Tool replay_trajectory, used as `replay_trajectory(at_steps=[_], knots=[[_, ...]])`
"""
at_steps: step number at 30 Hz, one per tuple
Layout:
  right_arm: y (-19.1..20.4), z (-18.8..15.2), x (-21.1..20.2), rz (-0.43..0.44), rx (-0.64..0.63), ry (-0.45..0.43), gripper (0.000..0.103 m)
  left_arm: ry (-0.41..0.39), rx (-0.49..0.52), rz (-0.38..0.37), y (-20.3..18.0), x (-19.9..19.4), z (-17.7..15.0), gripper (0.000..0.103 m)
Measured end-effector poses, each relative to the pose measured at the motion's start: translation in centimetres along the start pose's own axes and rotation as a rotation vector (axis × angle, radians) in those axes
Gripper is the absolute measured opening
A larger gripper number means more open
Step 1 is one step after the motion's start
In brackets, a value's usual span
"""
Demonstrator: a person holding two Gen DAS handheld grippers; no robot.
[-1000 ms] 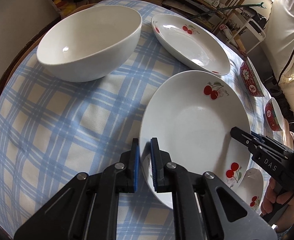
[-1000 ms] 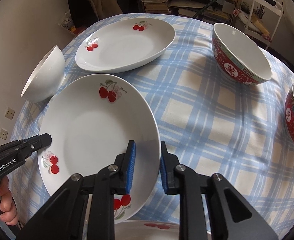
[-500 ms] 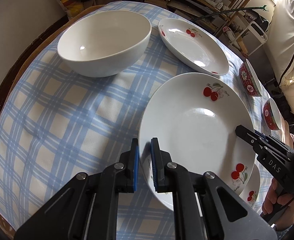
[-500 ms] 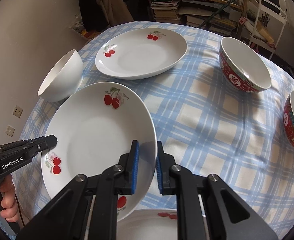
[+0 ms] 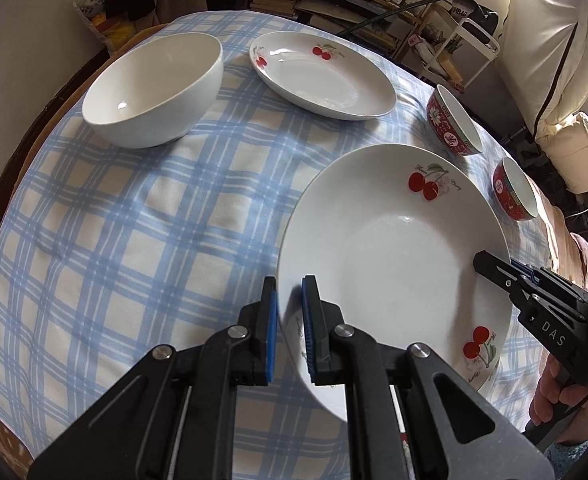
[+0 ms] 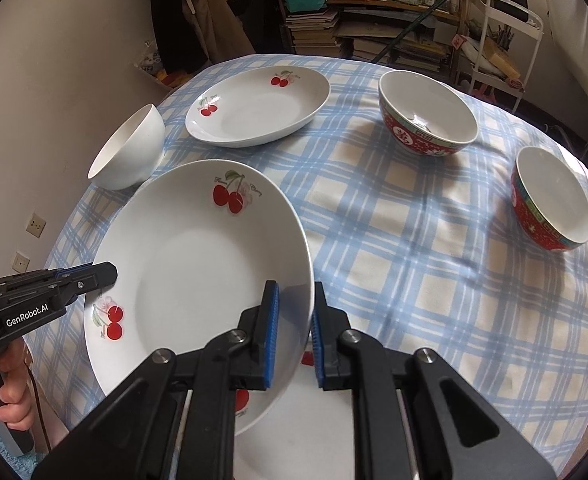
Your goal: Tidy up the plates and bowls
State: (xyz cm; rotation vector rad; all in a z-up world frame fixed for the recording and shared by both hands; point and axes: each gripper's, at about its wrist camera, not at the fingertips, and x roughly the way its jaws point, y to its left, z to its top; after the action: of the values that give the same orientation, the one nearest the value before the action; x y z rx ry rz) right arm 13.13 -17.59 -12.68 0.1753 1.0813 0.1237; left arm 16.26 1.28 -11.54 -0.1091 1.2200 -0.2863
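Left wrist view: we hold the left gripper [image 5: 290, 322] clamped on the near-left rim of the cherry plate [image 5: 397, 256], blue pads either side of the rim. Opposite rim sits in the right gripper [image 5: 493, 266], black fingers closed over the edge; our hand [image 5: 557, 396] shows below it. Plate looks raised off the checked tablecloth [image 5: 134, 220], tilted slightly.

Right wrist view: right gripper [image 6: 295, 330] pinches the plate's [image 6: 198, 272] right rim between its pads. Left gripper [image 6: 94, 276] grips the far-left rim. Under the lifted plate, part of another cherry plate [image 6: 301, 428] lies on the cloth.

Elsewhere on the table: white bowl [image 5: 154, 88] far left, second cherry plate [image 5: 321, 76] beyond it, large red bowl [image 6: 427, 114] and small red bowl [image 6: 551, 200] to the right, all apart from each other.
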Motion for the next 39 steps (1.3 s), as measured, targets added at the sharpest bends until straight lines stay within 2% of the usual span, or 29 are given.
replay_trajectory(at_steps=[10,19,34,39], knots=[[-3.3,-4.2,-3.7,-0.028,0.053,-0.001,0.016,0.025,0.070,-0.024,-4.5,-0.4,-2.9,0.012],[-5.7,-7.8,-6.3,-0.044,0.108,-0.011,0.016,0.021,0.137,-0.008,-7.5,-1.1,-5.4,0.012],[-6.1,-10.6,-6.0,-0.020,0.191,-0.059,0.016,0.072,0.156,0.057,-7.4,1.2,-8.2,0.015],[-5.9,-10.8,-5.5,-0.035,0.186,-0.046,0.016,0.087,0.152,0.046,-7.2,1.7,-8.5,0.015]])
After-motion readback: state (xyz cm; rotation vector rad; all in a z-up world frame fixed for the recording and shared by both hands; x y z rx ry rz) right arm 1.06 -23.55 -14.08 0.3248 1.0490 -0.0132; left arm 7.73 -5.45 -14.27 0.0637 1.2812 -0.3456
